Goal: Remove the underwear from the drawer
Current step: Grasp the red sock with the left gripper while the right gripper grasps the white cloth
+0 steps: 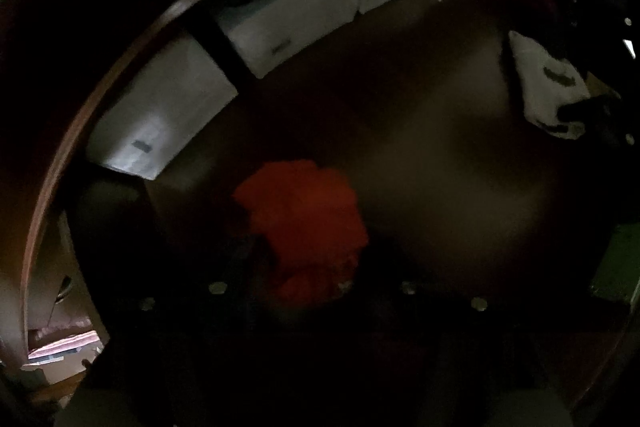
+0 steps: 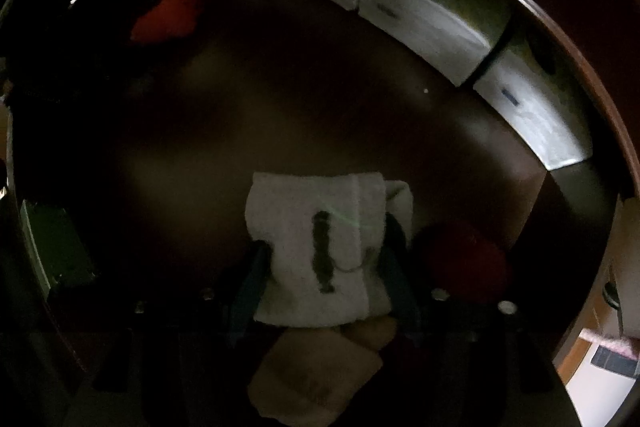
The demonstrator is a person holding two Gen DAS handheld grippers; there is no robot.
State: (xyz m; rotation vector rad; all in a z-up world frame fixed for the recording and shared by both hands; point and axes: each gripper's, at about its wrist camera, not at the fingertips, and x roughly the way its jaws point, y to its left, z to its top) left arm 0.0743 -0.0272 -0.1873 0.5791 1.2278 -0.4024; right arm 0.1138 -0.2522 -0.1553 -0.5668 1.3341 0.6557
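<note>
Inside a dim wooden drawer (image 1: 440, 131), a bunched red underwear (image 1: 304, 223) lies between the dark, barely visible fingers of my left gripper (image 1: 308, 271), which looks shut on it. In the right wrist view, a folded white underwear (image 2: 320, 247) with a dark mark sits between two blue fingers (image 2: 252, 279). My right gripper (image 2: 324, 247) is shut on its sides. The same white piece (image 1: 552, 87) shows at the right edge of the left wrist view, and the red one (image 2: 168, 15) at the upper left of the right wrist view.
A row of white boxes (image 1: 292, 11) lines the drawer's far wall. A dark red bundle (image 2: 464, 259) lies right of the white underwear, a tan folded piece (image 2: 320, 371) sits below it, and a green box (image 2: 56, 243) stands at the left.
</note>
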